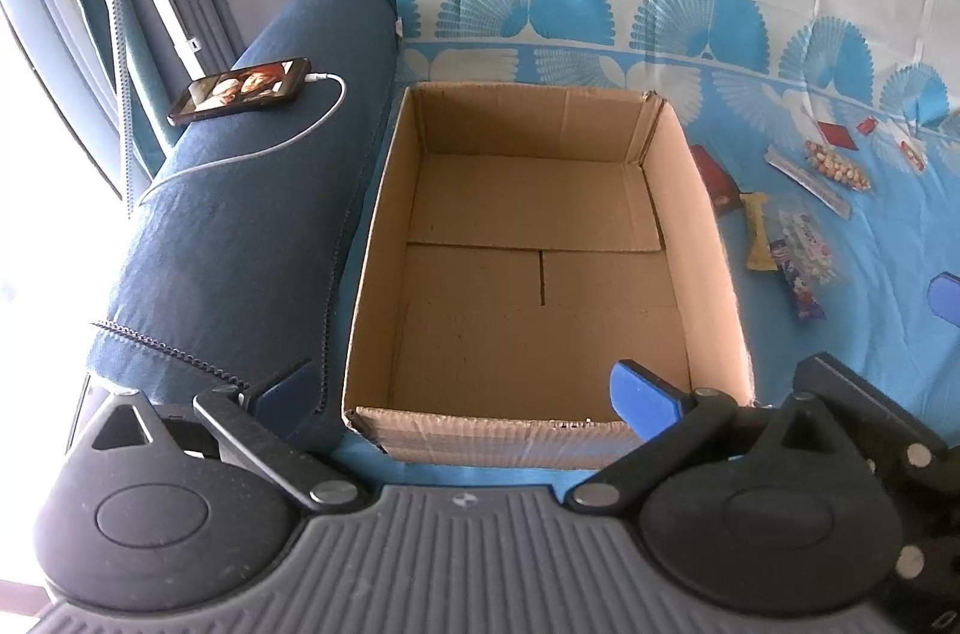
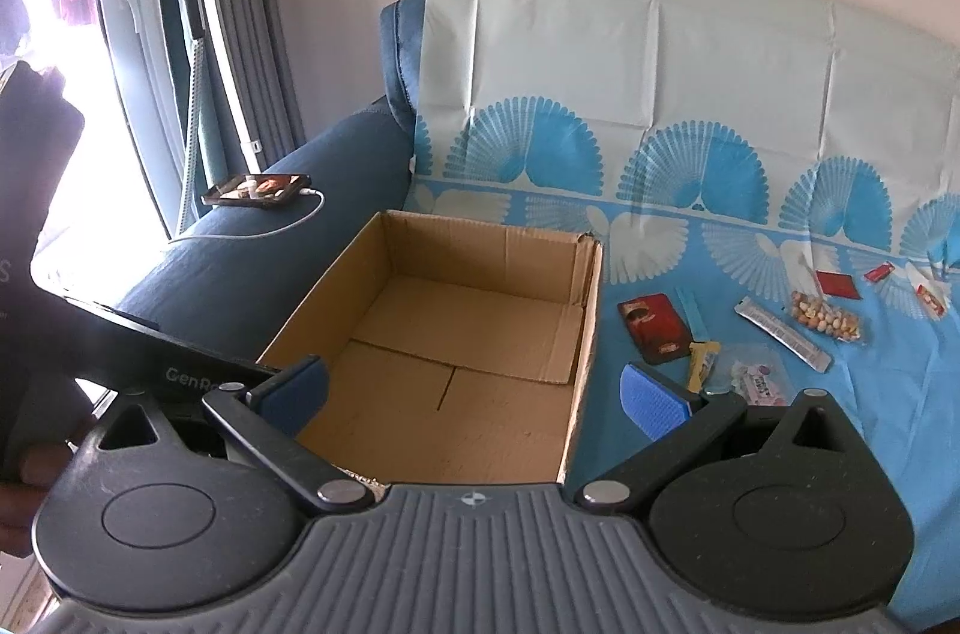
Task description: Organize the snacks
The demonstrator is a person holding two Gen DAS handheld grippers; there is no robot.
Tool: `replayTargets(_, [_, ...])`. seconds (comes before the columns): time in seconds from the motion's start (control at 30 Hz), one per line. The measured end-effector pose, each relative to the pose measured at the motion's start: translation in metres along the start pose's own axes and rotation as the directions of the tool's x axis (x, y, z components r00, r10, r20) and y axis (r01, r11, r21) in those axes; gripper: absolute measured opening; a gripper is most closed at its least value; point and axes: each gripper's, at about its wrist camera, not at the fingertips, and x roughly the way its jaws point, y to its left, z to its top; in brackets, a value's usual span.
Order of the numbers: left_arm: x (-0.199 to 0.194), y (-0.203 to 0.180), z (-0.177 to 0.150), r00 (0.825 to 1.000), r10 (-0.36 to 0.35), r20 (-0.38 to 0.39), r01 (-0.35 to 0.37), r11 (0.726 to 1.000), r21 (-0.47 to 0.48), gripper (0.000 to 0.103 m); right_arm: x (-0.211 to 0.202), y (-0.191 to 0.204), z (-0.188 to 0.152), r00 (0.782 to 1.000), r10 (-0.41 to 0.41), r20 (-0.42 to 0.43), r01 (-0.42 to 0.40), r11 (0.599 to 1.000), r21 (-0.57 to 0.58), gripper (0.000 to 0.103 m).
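Snacks first: they lie scattered on the blue fan-print sheet (image 2: 780, 454) over the sofa seat, all to the right of the cardboard box (image 2: 591, 346), none inside it yet. Nearest the box is a red flat packet (image 2: 654, 325), then a yellow wrapped bar (image 2: 701, 364) beside a clear pack with pink print (image 2: 757, 382). Farther right are a long silver stick pack (image 2: 783, 334), a clear bag of round nuts (image 2: 825, 319), and small red sachets (image 2: 837, 284) beyond.

The box sits open-topped and empty, pushed against the blue armrest (image 2: 252, 274), where a phone (image 2: 258, 190) lies charging on its white cable (image 2: 294, 223).

My judgement: this is the start, so I'd take the nearest piece first. The red packet lies flat, so I want to come down steeply, straddle a short edge and pinch it there; flat film will likely slip if I squeeze the middle. The nut bag looks loose and should be gripped at its seam.

Right tool (image 2: 474, 397): pads spread wide, nothing between them, angled gently down with its right pad (image 2: 657, 403) just short of the yellow bar. Left tool (image 1: 468, 391): also spread wide and empty, tipped more steeply, looking straight into the box, near the front wall. Best it keeps clear there, leaving the drop path open.
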Motion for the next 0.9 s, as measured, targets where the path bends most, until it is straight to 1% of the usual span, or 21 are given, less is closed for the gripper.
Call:
replayTargets(0.4, [-0.0048,0.0029,-0.0018,1.000,0.002,0.001,-0.002,1.000,-0.002,0.103,-0.0046,-0.0005,-0.0011,1.000,0.006,0.005,-0.006,1.000,-0.002,0.103])
replayTargets(0.63, [-0.0041,0.0014,-0.0024,1.000,0.017,0.010,-0.017,1.000,0.000,0.103,-0.0031,-0.0014,-0.0015,1.000,0.012,0.002,-0.012,1.000,0.006,0.103])
replayTargets(0.77, [-0.0030,0.0006,-0.0019,1.000,0.011,-0.005,-0.011,1.000,0.001,0.103,-0.0023,-0.0026,-0.0027,1.000,0.013,0.003,-0.013,1.000,0.016,0.103])
replayTargets(0.83, [-0.0014,0.0006,-0.0015,1.000,-0.008,-0.023,0.008,1.000,-0.006,0.103,-0.0020,-0.0042,-0.0028,1.000,0.018,0.004,-0.018,1.000,0.023,0.103])
replayTargets(0.9, [-0.0006,-0.0004,-0.0017,1.000,-0.005,-0.028,0.005,1.000,-0.005,0.103,-0.0013,-0.0061,-0.0040,1.000,0.022,0.004,-0.022,0.999,0.032,0.103])
